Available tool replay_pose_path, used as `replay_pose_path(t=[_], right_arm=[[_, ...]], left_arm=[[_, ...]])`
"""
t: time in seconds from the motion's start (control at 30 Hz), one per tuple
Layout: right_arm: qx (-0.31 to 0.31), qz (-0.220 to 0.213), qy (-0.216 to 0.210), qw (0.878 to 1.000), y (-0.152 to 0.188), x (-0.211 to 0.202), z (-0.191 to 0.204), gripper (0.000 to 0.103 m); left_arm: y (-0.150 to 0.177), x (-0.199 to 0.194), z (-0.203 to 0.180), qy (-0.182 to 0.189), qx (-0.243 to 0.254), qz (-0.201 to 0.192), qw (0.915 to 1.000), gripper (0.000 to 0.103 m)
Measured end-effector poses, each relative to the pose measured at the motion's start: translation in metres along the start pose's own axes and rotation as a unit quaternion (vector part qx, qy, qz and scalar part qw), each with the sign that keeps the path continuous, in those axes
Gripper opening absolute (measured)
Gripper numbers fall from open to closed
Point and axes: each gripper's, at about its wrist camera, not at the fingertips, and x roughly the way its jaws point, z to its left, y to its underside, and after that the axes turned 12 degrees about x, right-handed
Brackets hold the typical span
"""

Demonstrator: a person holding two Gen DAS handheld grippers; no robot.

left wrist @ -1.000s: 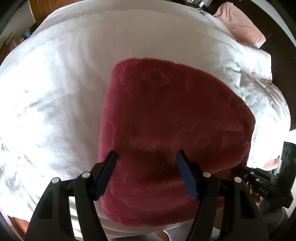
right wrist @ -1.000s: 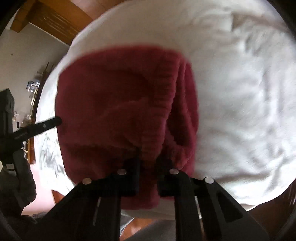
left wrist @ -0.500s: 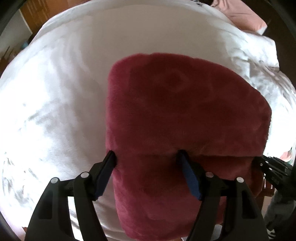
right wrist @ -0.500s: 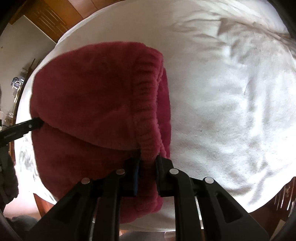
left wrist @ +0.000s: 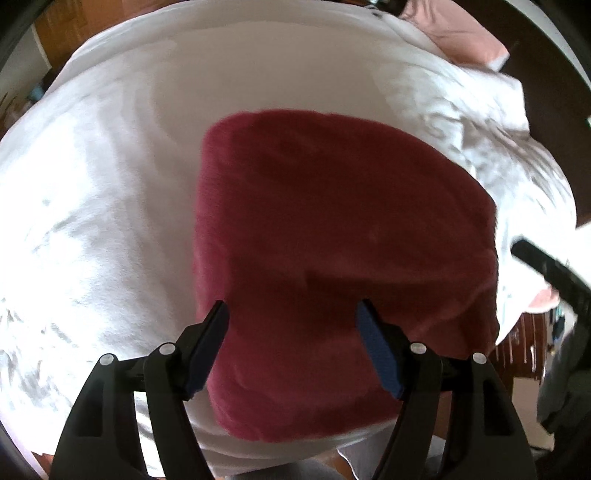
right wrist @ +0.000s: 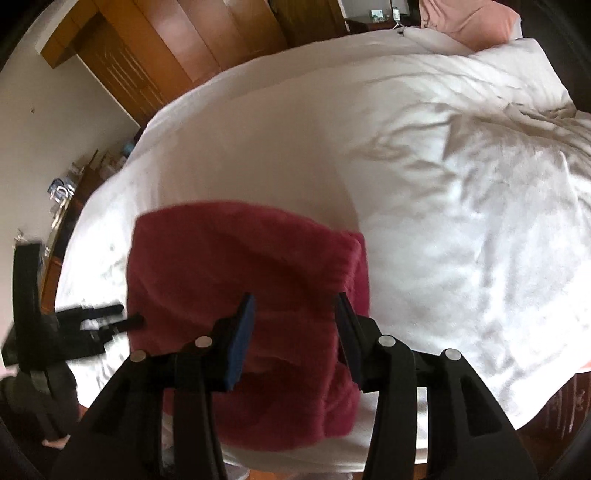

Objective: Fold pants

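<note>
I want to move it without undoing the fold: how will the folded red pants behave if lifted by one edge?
The red pants look thick and fleecy, so probably floppy: the layers would likely sag and open. The plush pile suggests they are not slippery, and probably light.

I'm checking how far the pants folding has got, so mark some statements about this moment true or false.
1. The pants lie folded on the white bedding. True.
2. The right hand-held gripper is clamped on the waistband. False: its jaws have just been opening, and they stand apart above the fabric with nothing pinched.
3. The left hand-held gripper is open. True.
4. The pants are blue. False: they are dark red and fuzzy.
5. A pink pillow lies at the far end of the bed. True.
6. The pants hang off the bed onto the floor. False: they rest on the bedding near its near edge.
</note>
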Motion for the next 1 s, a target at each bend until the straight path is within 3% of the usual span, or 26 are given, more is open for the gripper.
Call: replay_pose_path(t=[0.27,0.6,0.83,1.0], right_arm=[[-0.011,0.031,-0.007,0.999,-0.014,0.046,0.022,0.046],[-0.025,0.050,0.044,0.997,-0.009,0.092,0.008,0.045],[-0.026,0.052,0.059,0.997,-0.009,0.099,0.013,0.045],[-0.032,0.035,0.048,0.998,-0.003,0.073,0.019,0.048]], left_arm=[[0.004,0.010,-0.007,0.005,0.019,0.015,0.9997,0.071],[0.013,0.016,0.001,-0.003,0.007,0.029,0.9996,0.071],[0.018,0.020,0.008,-0.008,0.002,0.038,0.9993,0.071],[0.019,0.021,0.011,-0.003,-0.003,0.039,0.9992,0.071]])
